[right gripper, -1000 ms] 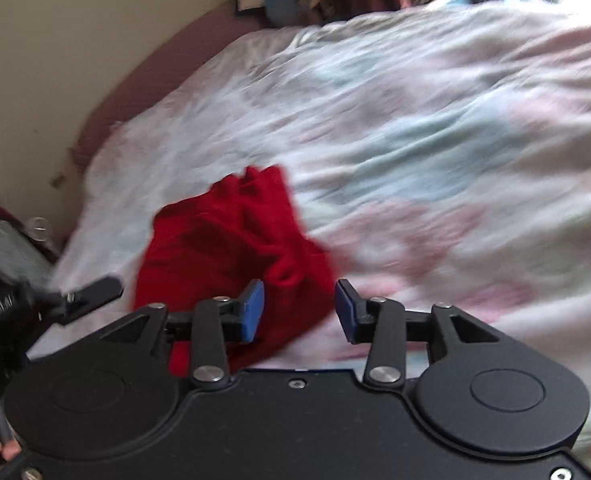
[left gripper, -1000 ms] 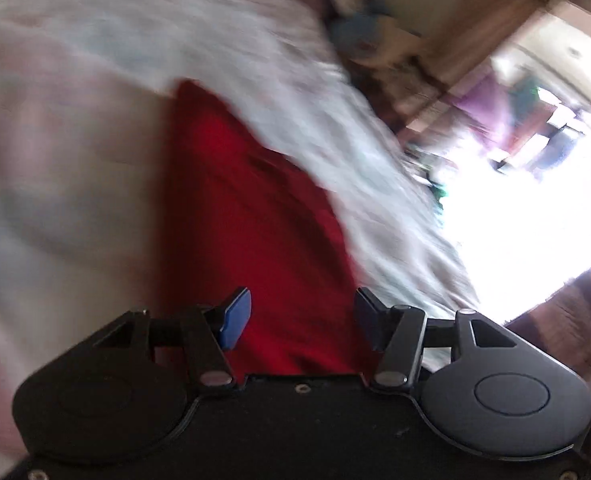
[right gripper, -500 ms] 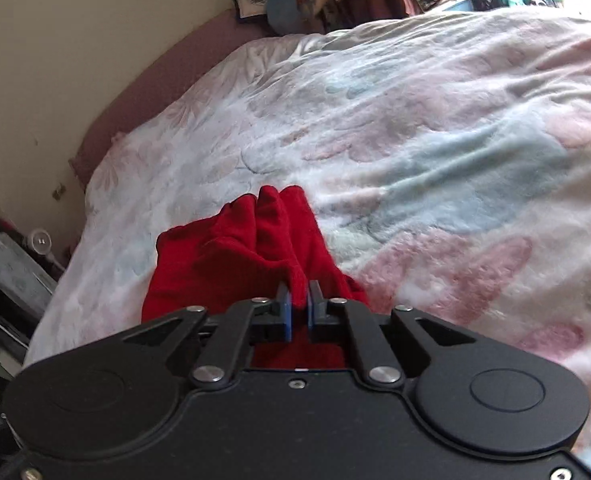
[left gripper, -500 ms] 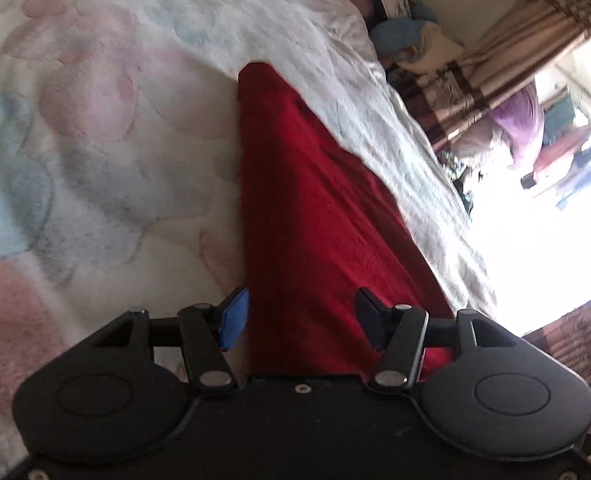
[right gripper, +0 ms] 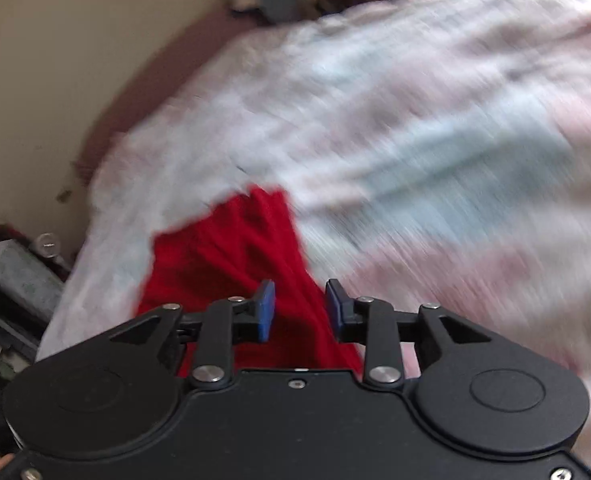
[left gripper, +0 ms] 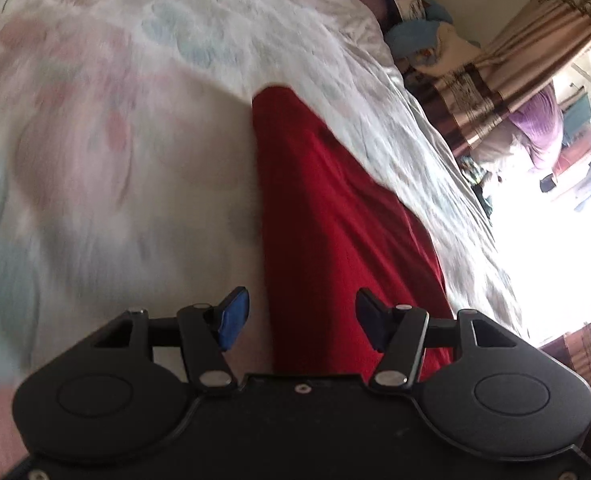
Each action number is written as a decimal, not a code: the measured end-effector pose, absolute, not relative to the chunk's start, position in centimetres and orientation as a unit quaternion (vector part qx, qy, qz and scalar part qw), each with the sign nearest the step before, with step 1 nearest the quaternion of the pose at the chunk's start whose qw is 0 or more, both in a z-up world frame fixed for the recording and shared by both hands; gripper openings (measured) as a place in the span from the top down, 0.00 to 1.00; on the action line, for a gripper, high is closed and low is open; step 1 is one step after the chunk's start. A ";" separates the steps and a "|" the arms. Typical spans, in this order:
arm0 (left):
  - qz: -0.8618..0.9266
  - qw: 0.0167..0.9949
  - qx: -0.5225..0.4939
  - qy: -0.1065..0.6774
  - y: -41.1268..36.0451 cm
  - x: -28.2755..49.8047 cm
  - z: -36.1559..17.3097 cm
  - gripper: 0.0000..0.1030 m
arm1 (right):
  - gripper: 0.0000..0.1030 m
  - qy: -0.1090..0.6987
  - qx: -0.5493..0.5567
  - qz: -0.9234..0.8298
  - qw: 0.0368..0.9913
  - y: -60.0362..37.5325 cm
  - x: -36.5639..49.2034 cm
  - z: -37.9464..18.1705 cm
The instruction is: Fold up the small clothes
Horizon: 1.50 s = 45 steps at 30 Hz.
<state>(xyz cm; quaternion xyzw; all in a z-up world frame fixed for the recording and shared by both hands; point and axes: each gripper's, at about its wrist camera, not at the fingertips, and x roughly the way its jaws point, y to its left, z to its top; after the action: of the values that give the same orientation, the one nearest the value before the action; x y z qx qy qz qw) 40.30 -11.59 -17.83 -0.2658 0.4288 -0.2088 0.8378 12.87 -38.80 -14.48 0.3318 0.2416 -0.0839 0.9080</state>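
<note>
Red garment (left gripper: 335, 216) lies on the floral bedspread (left gripper: 115, 140), a long strip running away from my left gripper (left gripper: 301, 316). Left jaws stand wide apart over its near end, gripping nothing. On the right wrist view the same cloth (right gripper: 231, 256) is bunched and creased near the bed's edge. My right gripper (right gripper: 299, 310) has its jaws parted with a gap between the blue pads (right gripper: 265, 312), cloth showing below. Both views are motion-blurred. Patterned curtains (left gripper: 507, 68) hang beyond the bed.
</note>
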 end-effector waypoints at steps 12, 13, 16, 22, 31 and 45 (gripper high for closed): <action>-0.180 0.814 -0.328 0.445 -12.1 47.2 -19.6 0.42 | 0.72 0.309 0.275 -0.020 0.910 -38.4 29.3 -14.9; -0.179 0.811 -0.332 0.446 -12.2 47.4 -19.9 0.42 | 0.72 0.313 0.278 -0.018 0.908 -38.4 29.4 -15.1; -0.181 0.812 -0.333 0.445 -12.4 47.1 -19.6 0.42 | 0.95 0.312 0.294 -0.006 0.904 -38.6 29.9 -15.7; -0.207 0.823 -0.309 0.428 -13.2 46.6 -18.7 0.41 | 0.98 0.255 0.290 -0.026 0.922 -39.8 27.2 -13.6; -0.211 0.812 -0.295 0.457 -12.9 45.6 -18.4 0.40 | 0.83 0.301 0.354 -0.022 0.885 -42.3 27.6 -16.7; -0.232 0.805 -0.241 0.489 -9.1 30.3 -17.4 0.45 | 0.74 0.320 0.345 -0.043 0.881 -41.5 10.7 -15.6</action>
<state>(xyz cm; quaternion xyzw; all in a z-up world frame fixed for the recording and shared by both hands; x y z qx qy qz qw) 30.29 -9.13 -17.39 -0.2408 0.4894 -0.2320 0.8054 10.65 -41.53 -15.62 0.3448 0.3201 -0.0429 0.8814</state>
